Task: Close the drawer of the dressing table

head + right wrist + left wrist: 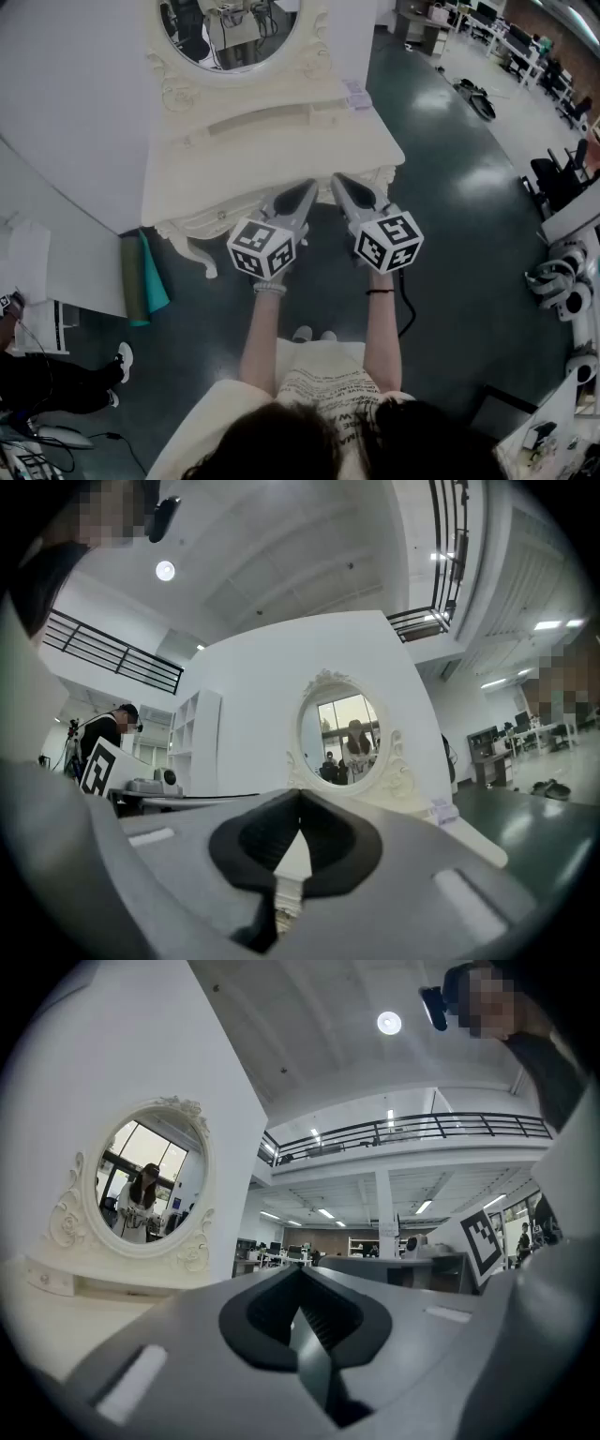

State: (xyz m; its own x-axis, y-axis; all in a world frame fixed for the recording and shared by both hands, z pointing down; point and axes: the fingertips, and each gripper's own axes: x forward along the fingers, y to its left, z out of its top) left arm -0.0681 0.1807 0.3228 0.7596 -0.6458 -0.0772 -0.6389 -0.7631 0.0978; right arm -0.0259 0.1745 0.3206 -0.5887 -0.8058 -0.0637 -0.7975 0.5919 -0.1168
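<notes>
Cream dressing table (pixel 187 178) faces closed left claw (pixel 309 188) and right claw (pixel 339 179)

Both grippers are the same kit: the left gripper (pixel 307 187) and right gripper (pixel 340 180) have smooth grey tapered shells with black padding inside. The left cube (pixel 262 249) and right cube (pixel 389 242) are white with black square markers. A black cable (pixel 407 314) trails off the right one. The person wears a cream printed top (pixel 323 384), a pale bracelet (pixel 270 289), a thin black band (pixel 380 292) and white shoes (pixel 314 334).
</notes>
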